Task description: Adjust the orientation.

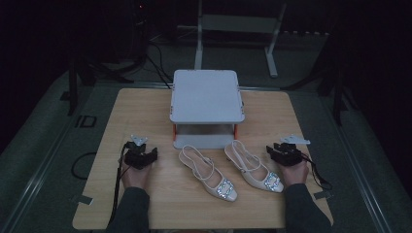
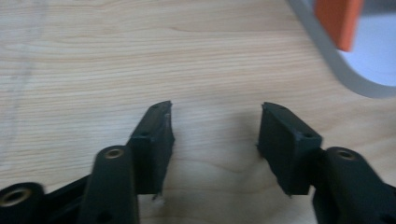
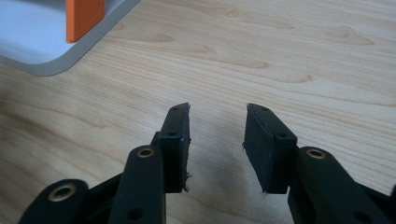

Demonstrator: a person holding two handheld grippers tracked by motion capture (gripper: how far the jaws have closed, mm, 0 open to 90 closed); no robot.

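Two cream slingback shoes with sparkly buckles lie side by side on the wooden table, the left shoe (image 1: 208, 174) and the right shoe (image 1: 254, 166), toes toward the near edge. Behind them stands a small grey two-tier rack (image 1: 206, 97) with orange posts. My left gripper (image 1: 141, 156) rests on the table left of the shoes, open, with only bare wood between its jaws (image 2: 215, 135). My right gripper (image 1: 284, 153) rests just right of the right shoe, also open over bare wood (image 3: 217, 140).
The rack's grey base corner (image 2: 348, 74) and an orange post (image 2: 338, 21) show at the upper right of the left gripper view; the same base (image 3: 60, 60) and a post (image 3: 84, 16) sit upper left in the right gripper view. Cables trail off both grippers.
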